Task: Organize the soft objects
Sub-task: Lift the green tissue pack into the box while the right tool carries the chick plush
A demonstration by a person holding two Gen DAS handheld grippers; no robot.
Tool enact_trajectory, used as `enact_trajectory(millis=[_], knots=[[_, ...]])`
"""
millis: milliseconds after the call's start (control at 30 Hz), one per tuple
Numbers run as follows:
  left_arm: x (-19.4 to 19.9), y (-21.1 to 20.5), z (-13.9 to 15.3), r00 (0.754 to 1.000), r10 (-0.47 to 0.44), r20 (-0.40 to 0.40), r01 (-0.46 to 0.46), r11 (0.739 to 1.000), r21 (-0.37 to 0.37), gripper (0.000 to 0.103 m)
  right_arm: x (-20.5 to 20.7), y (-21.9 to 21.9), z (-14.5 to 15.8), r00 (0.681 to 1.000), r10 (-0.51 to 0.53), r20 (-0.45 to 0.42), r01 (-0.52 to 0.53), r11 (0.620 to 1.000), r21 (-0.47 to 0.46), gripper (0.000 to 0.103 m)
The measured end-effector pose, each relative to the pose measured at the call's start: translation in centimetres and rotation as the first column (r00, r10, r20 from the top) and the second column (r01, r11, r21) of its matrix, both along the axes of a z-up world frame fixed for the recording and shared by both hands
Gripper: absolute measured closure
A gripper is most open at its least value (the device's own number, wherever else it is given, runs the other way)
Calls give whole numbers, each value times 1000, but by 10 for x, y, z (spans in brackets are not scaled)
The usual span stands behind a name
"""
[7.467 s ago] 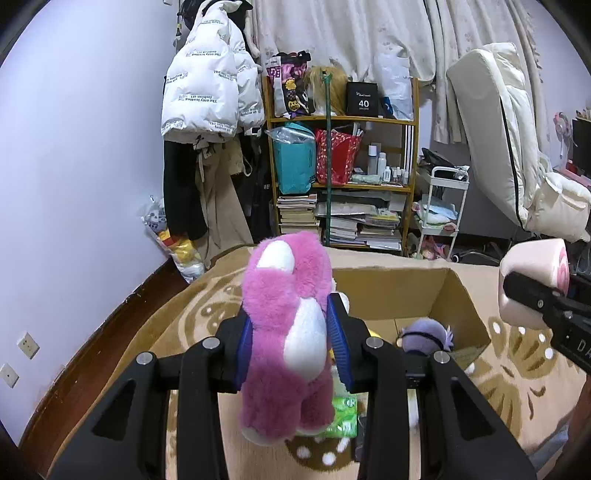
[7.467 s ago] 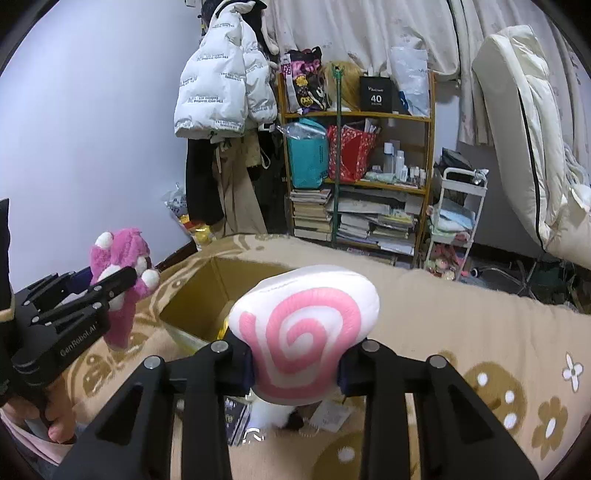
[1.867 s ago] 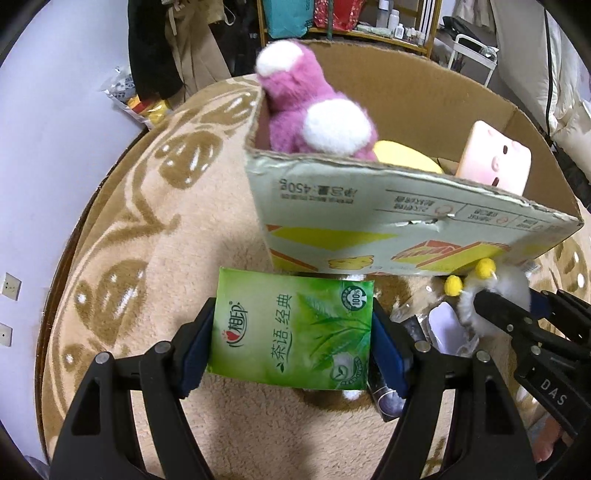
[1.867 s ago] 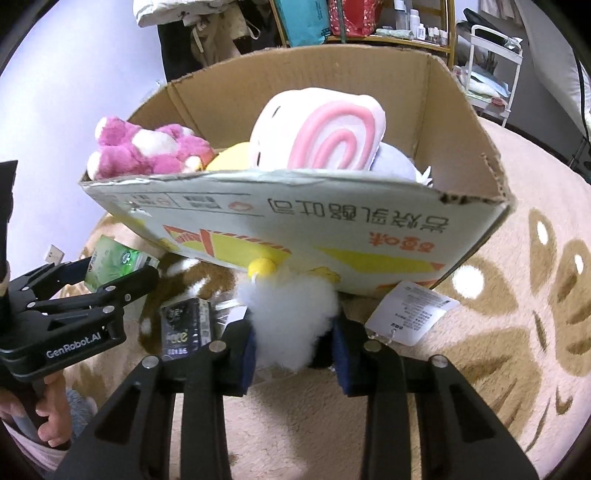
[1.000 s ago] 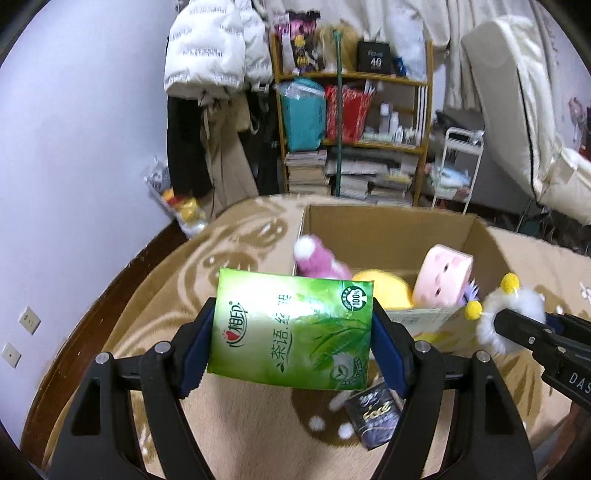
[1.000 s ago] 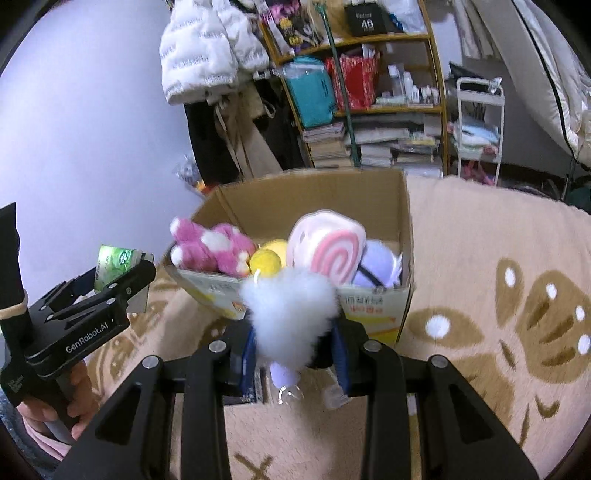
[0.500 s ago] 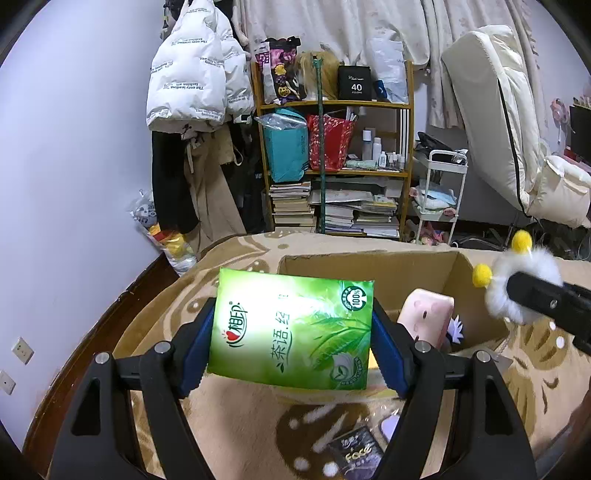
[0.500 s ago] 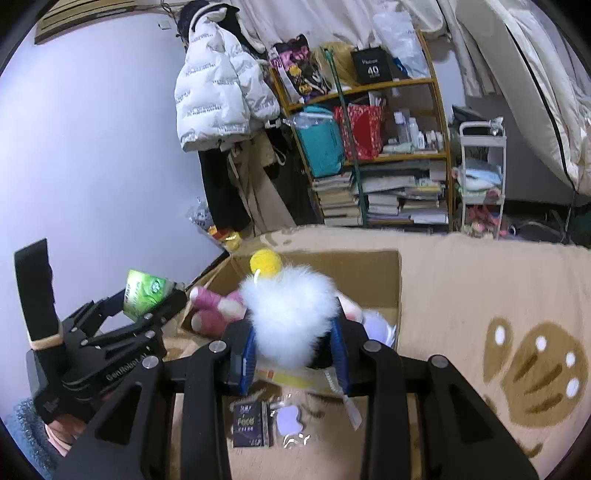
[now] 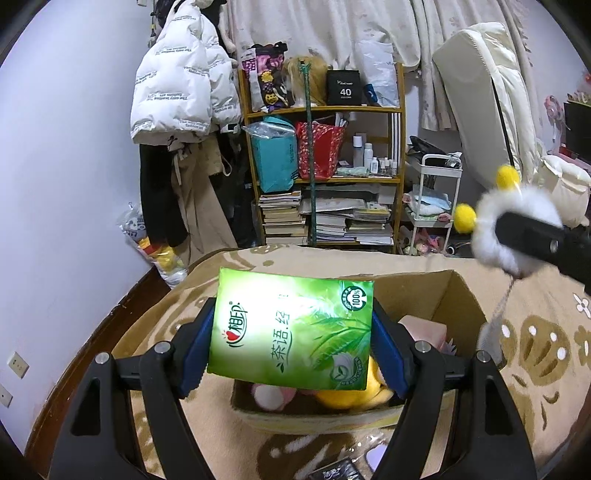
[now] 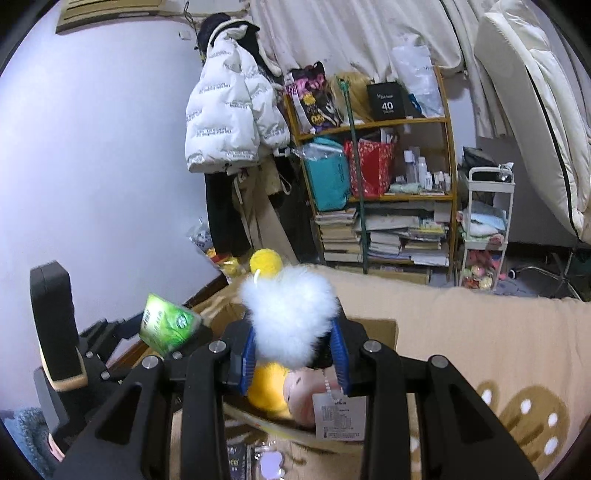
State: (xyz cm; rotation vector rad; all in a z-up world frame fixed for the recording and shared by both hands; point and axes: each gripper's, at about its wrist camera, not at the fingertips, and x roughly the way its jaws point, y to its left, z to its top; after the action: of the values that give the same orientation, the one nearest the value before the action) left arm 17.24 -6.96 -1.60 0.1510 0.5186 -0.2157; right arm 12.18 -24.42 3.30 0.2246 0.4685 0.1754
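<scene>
Both tongs raised (level-ish), left tongs [image 9: 291,343] gripping tissue pack [image 9: 291,334]

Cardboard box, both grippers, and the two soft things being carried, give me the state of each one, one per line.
Cardboard box: open-topped, upright on the rug, toys inside.
Left gripper: shut on the green tissue pack, held above the box.
Right gripper: shut on the white fluffy toy, held in the air over the box.
Paper tag: hanging from the fluffy toy.

A lived-in bedroom at home: a white puffer jacket [image 9: 173,74] hangs on the wall, a crammed bookshelf [image 9: 325,177] stands beneath curtains [image 9: 332,33], patterned blanket [image 10: 498,332] underfoot.
</scene>
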Motion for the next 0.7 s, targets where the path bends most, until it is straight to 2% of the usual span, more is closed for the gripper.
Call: enact_trajectory(millis=[167, 333, 700], knots=[[8, -5, -7, 1000, -6, -24, 6, 1000, -2, 27, 4, -3, -4, 1000, -8, -16, 8, 1000, 4, 67], [16, -7, -15, 998, -12, -55, 11, 1000, -7, 27, 13, -9, -18, 997, -6, -72, 9, 999, 36, 67], [20, -9, -26, 996, -4, -93, 4, 1000, -4, 25, 19, -1, -52, 986, 2, -165, -6, 1000, -20, 64]])
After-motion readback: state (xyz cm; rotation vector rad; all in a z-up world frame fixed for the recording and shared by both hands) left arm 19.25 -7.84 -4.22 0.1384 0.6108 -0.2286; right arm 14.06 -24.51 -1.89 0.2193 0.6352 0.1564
